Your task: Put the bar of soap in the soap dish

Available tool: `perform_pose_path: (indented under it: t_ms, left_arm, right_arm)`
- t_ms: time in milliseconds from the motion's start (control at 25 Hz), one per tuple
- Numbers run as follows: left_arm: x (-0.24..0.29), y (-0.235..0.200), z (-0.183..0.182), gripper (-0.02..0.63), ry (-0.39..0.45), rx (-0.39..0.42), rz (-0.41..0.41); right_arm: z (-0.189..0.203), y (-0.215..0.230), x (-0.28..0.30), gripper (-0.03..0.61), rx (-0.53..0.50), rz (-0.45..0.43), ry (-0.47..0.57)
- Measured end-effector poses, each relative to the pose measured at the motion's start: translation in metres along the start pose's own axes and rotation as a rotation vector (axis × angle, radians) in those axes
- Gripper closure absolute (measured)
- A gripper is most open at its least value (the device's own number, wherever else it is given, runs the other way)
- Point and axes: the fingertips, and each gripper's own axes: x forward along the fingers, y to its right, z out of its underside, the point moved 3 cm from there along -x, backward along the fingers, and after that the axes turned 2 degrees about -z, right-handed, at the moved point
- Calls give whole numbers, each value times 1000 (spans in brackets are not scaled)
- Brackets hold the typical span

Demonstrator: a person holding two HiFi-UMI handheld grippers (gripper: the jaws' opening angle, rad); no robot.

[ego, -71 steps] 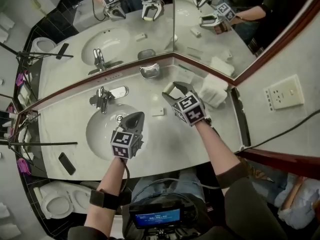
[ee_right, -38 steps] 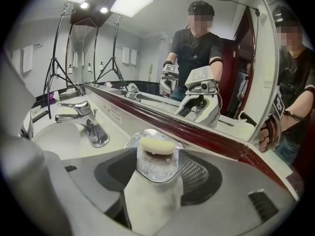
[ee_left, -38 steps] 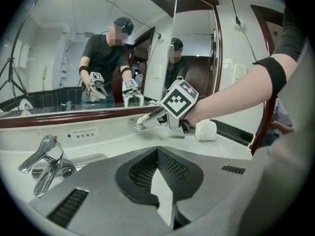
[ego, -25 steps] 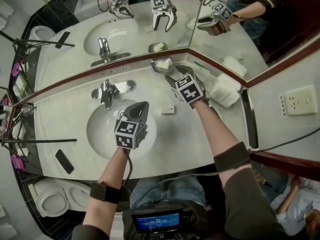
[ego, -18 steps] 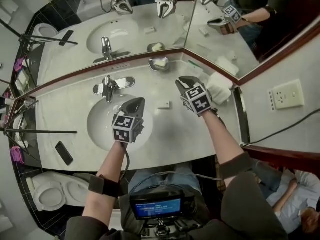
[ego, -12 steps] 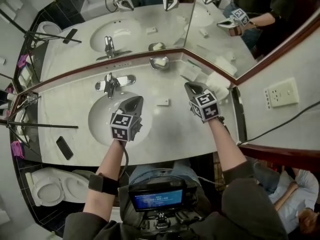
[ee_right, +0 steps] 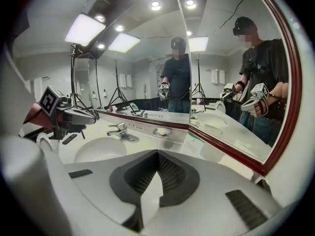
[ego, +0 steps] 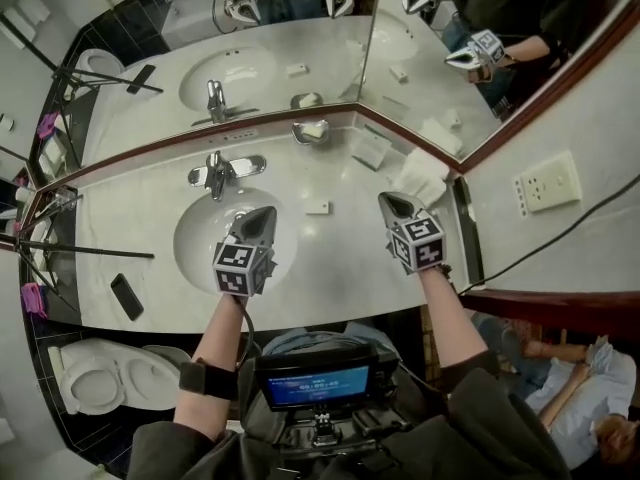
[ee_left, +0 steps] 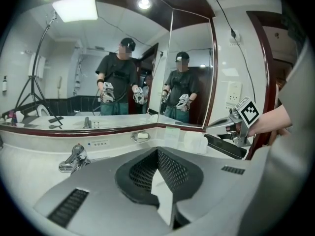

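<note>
Head view shows me the bar of soap (ego: 314, 130) lying flat in the soap dish (ego: 297, 134), at the back of the bench (ego: 350, 258) just under the mirror (ego: 280, 58). Its long side runs along the mirror edge. Bare bench lies in front of the dish. A faucet (ego: 215, 173) stands to its left, a card (ego: 370, 150) and folded towel (ego: 420, 178) to its right. A small white piece (ego: 318, 207) lies nearer me. My left gripper (ego: 262, 215) is over the sink (ego: 195, 248), my right gripper (ego: 392, 203) near the towel. Both are closed tight, holding nothing, well apart from the dish.
</note>
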Motion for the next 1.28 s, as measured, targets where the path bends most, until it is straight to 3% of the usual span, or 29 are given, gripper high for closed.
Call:
perform_pose_path:
  t_ms: [600,840,1040,1280]
  left_arm:
    - [-1,7,14,614,-12,-9,4]
    - [14,3,11,610,-54,4,-9]
    - [44,4,1,499,-105,32,33]
    - [104,6,-19,303,-175,66,85]
  right_arm:
    - [31,-6,-8,561,52,-5,-22]
    - [39,-14,0,561,68,-19,-45]
    - [41,-24,8,561,79,-35,-48]
    - [48,-31,22,560,104,-47,-45]
